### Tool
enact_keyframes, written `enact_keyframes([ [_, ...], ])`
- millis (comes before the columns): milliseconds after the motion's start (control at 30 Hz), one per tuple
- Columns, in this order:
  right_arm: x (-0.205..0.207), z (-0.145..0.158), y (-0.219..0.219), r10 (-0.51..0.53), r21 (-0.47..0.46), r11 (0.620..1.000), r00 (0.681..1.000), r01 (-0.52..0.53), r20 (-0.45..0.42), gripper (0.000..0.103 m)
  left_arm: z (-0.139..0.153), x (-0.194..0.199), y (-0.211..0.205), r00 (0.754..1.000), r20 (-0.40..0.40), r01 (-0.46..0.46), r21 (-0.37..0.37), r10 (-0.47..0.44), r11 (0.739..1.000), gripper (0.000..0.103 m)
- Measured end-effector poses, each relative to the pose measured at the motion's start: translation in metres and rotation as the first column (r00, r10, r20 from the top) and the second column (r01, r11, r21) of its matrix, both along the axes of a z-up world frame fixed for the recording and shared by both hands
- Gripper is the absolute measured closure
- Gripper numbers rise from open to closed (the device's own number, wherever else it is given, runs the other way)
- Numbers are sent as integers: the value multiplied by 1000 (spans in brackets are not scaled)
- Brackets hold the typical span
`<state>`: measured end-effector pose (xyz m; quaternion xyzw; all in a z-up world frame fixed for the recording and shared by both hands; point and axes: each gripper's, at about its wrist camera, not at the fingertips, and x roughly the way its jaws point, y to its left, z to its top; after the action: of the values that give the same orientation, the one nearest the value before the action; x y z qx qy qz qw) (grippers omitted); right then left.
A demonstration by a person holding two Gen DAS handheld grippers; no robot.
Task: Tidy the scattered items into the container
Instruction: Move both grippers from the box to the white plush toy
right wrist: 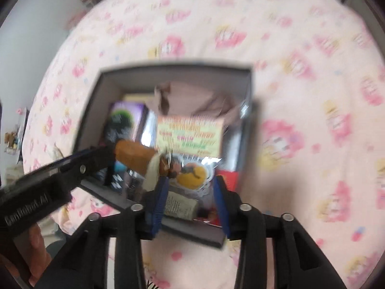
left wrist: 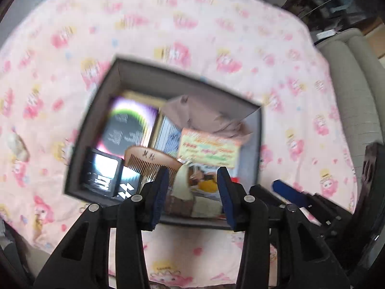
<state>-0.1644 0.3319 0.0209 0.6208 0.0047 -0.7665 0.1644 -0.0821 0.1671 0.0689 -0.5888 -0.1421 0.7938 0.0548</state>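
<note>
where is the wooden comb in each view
Left wrist view: the wooden comb lies in the grey box, lower middle, teeth downward, just above the left hand-held gripper.
Right wrist view: the comb shows blurred, left of centre in the box.
Shared landmark: the yellow and orange printed card, right of the comb in both.

**Soft daylight, heavy motion blur, strong fisheye bending**

Both views are bright and evenly lit with soft, diffuse light; shadows are faint. The pink sheet (left wrist: 216, 36) looks washed out toward the upper part of each frame. White glare sits on a glossy black packet (left wrist: 103, 168) at lower left of the box (left wrist: 96, 101) in the left wrist view. Motion blur smears the box contents, worse in the right wrist view. Fisheye distortion curves everything, with dark vignetted corners.
</note>
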Motion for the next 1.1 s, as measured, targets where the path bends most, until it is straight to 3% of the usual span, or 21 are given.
enact_keyframes([
  [100,9,54,-1,12,30,1000,997,-9,-72,57,41,11,1,997,-71,1,-27,-3,1000,60],
  [233,23,100,-16,34,33,999,992,-30,-119,56,88,31,-18,993,-112,-39,-35,35,999,59],
  [333,36,120,-34,58,-2,998,991,-59,-124,56,111,49,-41,989,-127,-80,-44,74,996,56],
  [400,45,128,-52,85,2,996,988,-86,-132,56,117,59,-58,987,-130,-107,-78,97,991,47],
  [500,60,130,-85,145,-2,989,981,-146,-127,55,121,76,-91,977,-148,-173,-129,153,976,44],
  [700,88,117,-163,264,26,965,957,-262,-117,55,102,107,-171,954,-131,-286,-118,271,951,44],
  [967,119,97,-274,397,-18,916,914,-400,-81,55,68,140,-285,890,-72,-454,-83,450,887,44],
  [1100,125,76,-320,444,-39,894,894,-446,-59,55,47,143,-327,869,-58,-495,-100,492,863,45],
])
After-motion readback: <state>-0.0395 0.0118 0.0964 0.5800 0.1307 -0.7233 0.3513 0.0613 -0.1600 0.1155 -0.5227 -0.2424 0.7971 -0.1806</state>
